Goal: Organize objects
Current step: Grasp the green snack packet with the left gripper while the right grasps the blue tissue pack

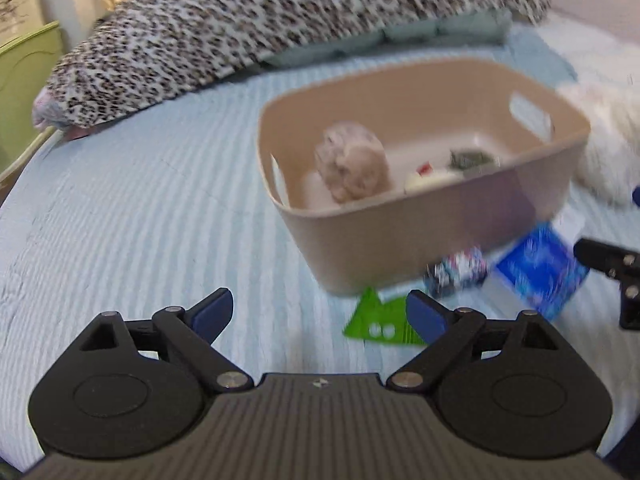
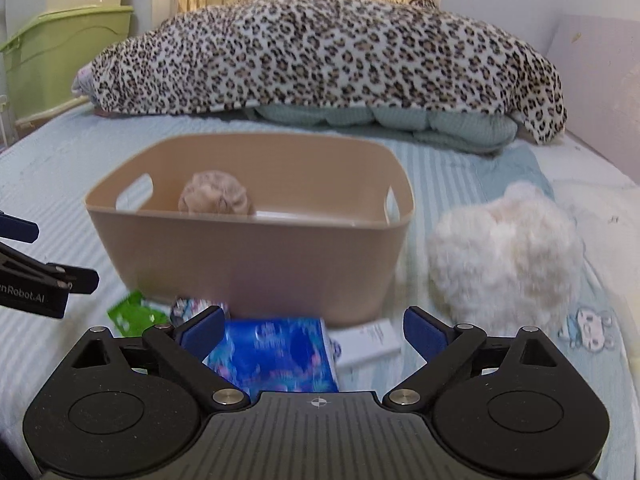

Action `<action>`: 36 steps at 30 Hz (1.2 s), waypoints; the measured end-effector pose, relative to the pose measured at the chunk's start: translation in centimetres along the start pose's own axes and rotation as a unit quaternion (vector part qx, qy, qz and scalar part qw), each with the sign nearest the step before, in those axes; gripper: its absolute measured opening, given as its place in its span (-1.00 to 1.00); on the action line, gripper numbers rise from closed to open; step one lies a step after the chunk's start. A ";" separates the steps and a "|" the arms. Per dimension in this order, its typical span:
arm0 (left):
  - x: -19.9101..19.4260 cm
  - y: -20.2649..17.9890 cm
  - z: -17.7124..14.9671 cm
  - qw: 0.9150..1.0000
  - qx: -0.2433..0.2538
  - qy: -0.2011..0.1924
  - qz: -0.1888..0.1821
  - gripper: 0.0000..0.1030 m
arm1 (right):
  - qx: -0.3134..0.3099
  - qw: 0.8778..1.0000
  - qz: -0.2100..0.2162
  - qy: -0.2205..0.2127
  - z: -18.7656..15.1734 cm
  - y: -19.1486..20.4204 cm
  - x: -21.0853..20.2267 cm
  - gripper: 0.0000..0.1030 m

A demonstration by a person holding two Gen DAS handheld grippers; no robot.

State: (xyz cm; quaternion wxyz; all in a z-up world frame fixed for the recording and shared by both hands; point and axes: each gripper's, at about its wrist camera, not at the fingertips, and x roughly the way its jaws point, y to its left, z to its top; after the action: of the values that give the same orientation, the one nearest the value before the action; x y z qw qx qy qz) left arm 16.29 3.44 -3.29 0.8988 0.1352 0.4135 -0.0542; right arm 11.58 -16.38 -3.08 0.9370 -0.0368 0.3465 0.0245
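Observation:
A tan plastic bin [image 1: 420, 240] [image 2: 248, 256] stands on the bed with a beige plush toy [image 1: 354, 166] [image 2: 218, 196] and small items inside. In front of it lie a green triangular ruler [image 1: 380, 320] [image 2: 134, 314], a small patterned pack [image 1: 458, 270] [image 2: 188, 306], a blue tissue pack [image 1: 536, 270] [image 2: 276, 356] and a white box [image 2: 370, 340]. My left gripper [image 1: 320, 316] is open and empty, just short of the ruler. My right gripper [image 2: 314, 330] is open over the blue pack, jaws on either side.
A leopard-print blanket [image 2: 320, 52] over a teal quilt [image 2: 384, 120] lies behind the bin. A fluffy white plush [image 2: 508, 248] sits right of the bin. A green storage box [image 2: 60, 52] stands off the bed's left edge. The striped blue sheet [image 1: 140, 220] stretches left.

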 end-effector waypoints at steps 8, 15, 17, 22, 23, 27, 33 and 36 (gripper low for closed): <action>3.0 -1.7 -1.2 0.998 0.033 0.047 -0.010 0.82 | 0.001 0.999 0.023 0.048 -2.1 1.0 1.8 0.92; 5.6 -1.5 -1.5 0.997 0.009 0.074 -0.027 0.82 | -0.018 0.997 0.039 0.066 -2.5 2.3 3.1 0.96; 6.1 -1.4 -1.5 0.997 0.002 0.071 -0.034 0.82 | -0.020 0.996 0.039 0.074 -2.6 2.5 3.7 0.96; 7.4 -1.5 -1.6 0.997 -0.003 0.068 -0.043 0.82 | -0.017 0.996 0.034 0.085 -3.0 2.6 5.5 0.97; 7.6 -1.5 -1.6 0.997 -0.007 0.065 -0.049 0.82 | -0.014 0.996 0.033 0.087 -3.0 2.6 5.8 0.97; 8.0 -1.5 -1.6 0.997 -0.010 0.051 -0.064 0.71 | -0.005 0.995 0.030 0.090 -3.1 2.7 6.8 0.90; 7.6 -2.2 -1.6 0.993 0.029 0.036 -0.106 -0.01 | -0.010 0.996 0.033 0.081 -3.4 2.9 6.4 0.78; 7.5 -2.3 -1.6 0.992 0.035 0.041 -0.117 -0.30 | -0.009 0.996 0.035 0.079 -3.5 2.7 6.0 0.78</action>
State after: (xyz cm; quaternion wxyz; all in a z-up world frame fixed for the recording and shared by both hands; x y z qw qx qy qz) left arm 19.50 1.84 -10.40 0.8636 0.1190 0.4604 -0.1676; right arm 13.64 -13.91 -9.79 0.9050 -0.0355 0.4200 0.0571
